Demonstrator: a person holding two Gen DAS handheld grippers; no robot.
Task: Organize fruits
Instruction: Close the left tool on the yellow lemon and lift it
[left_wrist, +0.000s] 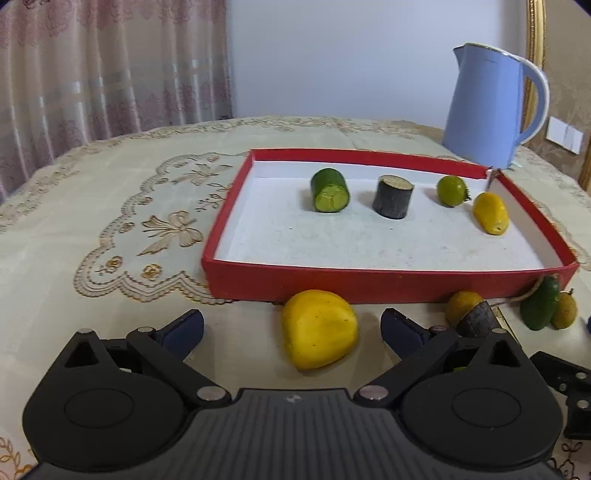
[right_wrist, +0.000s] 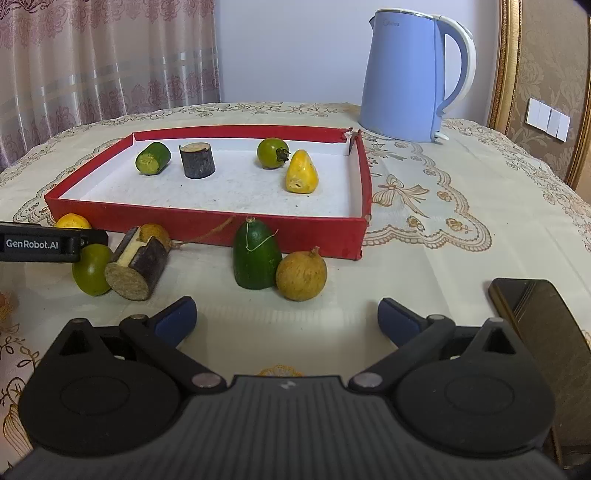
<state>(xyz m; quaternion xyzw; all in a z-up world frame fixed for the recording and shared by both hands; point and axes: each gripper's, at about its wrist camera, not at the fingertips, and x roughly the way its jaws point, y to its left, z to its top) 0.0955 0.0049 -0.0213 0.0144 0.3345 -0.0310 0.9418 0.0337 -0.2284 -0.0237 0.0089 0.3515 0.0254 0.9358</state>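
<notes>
Table (left_wrist: 74, 229) under lace cloth, blue kettle (right_wrist: 402, 77) at the back. Red tray (left_wrist: 369, 284) holds four pieces: green cylinder (left_wrist: 330, 190), dark log chunk (left_wrist: 392, 197), green tomato (left_wrist: 450, 190), small yellow fruit (left_wrist: 490, 213). Left gripper (left_wrist: 291, 328) wide open, big yellow fruit (left_wrist: 317, 328) lying between the jaws, not pinched. Right gripper (right_wrist: 286, 319) open, empty; green half (right_wrist: 256, 256) and brownish round fruit (right_wrist: 301, 275) just ahead, outside the tray.
</notes>
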